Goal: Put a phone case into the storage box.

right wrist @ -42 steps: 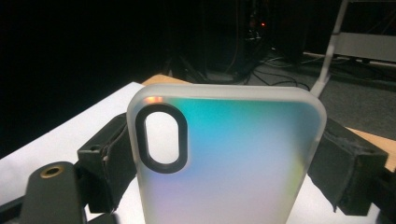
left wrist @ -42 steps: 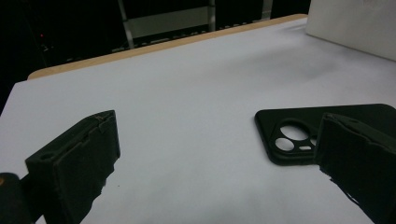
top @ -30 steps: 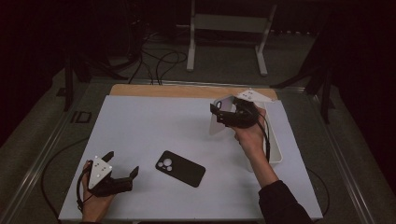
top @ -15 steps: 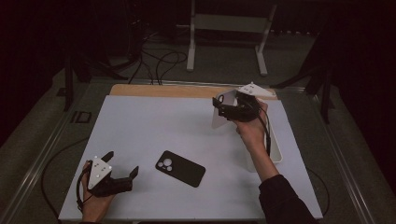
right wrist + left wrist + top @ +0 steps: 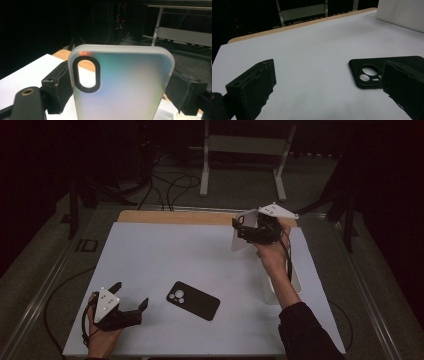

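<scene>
A black phone case (image 5: pixel 193 300) lies flat near the middle front of the white table, camera cutout to the left. In the left gripper view the black phone case (image 5: pixel 384 71) sits just beyond the right jaw. My left gripper (image 5: pixel 131 294) rests at the front left, open and holding nothing (image 5: pixel 327 82). At the back right, my right gripper (image 5: pixel 246 232) is raised above the table and shut on a frosted translucent phone case (image 5: pixel 239 239). The frosted case (image 5: pixel 122 85) stands upright between the jaws of that right gripper (image 5: pixel 120 92), its oval camera hole at the upper left.
A white sheet (image 5: pixel 175 255) covers the table, with a wooden strip (image 5: pixel 165 216) along the back edge. A white tray-like thing (image 5: pixel 296 287) lies at the right edge under the right forearm. A metal stand (image 5: pixel 240 150) and cables are on the floor behind.
The right gripper has lifted the frosted case slightly higher and farther back. The left gripper and the black case have not moved.
</scene>
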`<state>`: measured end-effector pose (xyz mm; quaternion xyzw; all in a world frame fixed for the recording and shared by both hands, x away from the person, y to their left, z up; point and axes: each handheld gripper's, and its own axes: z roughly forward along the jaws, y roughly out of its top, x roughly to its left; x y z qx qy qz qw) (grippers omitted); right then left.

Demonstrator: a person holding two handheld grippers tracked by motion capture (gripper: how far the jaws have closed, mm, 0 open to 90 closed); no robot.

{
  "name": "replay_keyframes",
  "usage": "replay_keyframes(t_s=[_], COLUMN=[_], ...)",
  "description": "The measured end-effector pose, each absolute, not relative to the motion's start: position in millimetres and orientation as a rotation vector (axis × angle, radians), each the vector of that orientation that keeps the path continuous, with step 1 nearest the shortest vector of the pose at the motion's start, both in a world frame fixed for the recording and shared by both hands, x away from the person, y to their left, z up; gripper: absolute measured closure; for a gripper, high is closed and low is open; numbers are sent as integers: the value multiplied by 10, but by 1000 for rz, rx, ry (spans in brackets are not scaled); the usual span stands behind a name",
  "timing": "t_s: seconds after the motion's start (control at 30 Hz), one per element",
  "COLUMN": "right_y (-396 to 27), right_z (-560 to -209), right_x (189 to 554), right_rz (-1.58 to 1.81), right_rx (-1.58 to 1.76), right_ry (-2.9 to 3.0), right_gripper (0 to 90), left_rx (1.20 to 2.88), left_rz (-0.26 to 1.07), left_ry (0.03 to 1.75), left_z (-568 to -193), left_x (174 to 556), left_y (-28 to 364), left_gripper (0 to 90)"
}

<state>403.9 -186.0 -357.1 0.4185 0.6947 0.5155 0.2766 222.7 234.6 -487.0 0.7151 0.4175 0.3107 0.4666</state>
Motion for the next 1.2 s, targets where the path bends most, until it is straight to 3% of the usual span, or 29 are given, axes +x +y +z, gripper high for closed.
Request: replay_keyframes(t_s=[1.2], right_y=[-2077], right_z=[-3551], right_x=[4332], right_rz=[1277], right_rx=[1212], right_ry=[1759], right_gripper=[166], left_rx=[1750], left_rz=[759], left_ry=[1028], left_z=[-4867], left_x=[2224], left_y=[2354], left_gripper=[7])
